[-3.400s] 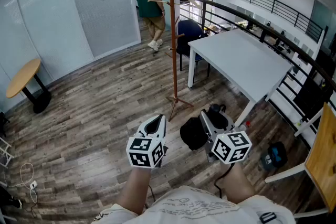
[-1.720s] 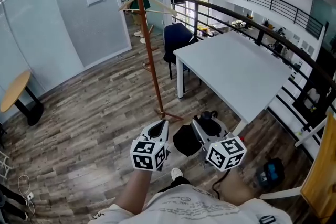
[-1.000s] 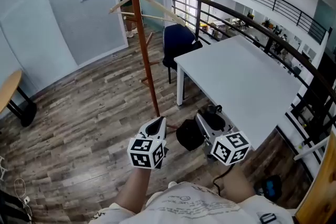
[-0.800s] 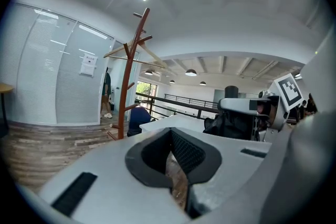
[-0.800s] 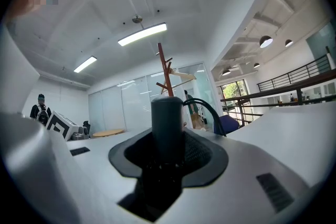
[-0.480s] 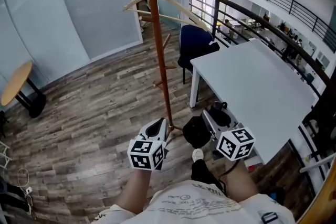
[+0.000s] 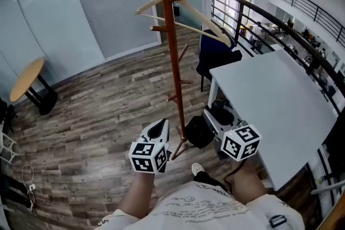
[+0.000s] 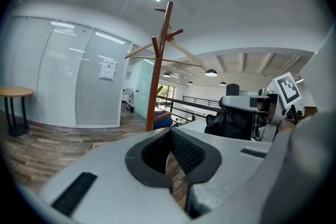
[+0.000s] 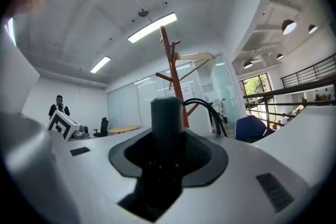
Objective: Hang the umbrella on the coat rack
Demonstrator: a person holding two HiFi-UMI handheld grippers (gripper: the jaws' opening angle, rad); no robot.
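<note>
**Umbrella in hand, beside the rack.** Your right gripper [image 7: 214,119], at lower centre-right of the head view, is clamped on the umbrella [image 7: 199,132]. Its black handle [image 9: 167,120] stands upright between the jaws and fills the middle of the right gripper view. A thin strap [image 9: 212,110] loops off to the handle's right.

In the head view the umbrella bulges out, black and folded, just left of that gripper. It sits above the wood floor [image 7: 102,110] and, in the frame, just right of the foot of the coat rack [image 7: 171,46]. The rack rises reddish-brown through the centre of the frame, between your two grippers, with wooden hangers [image 7: 186,5] near its top. The umbrella sits far below those in the picture.

Your left gripper [image 7: 160,126], at lower centre-left, has its jaws together with nothing between them. Its own view shows the rack ahead at upper centre and the right gripper at the right edge. A white table [image 7: 280,99] fills the right side of the head view, and a blue chair [image 7: 215,51] stands above it in the frame.
</note>
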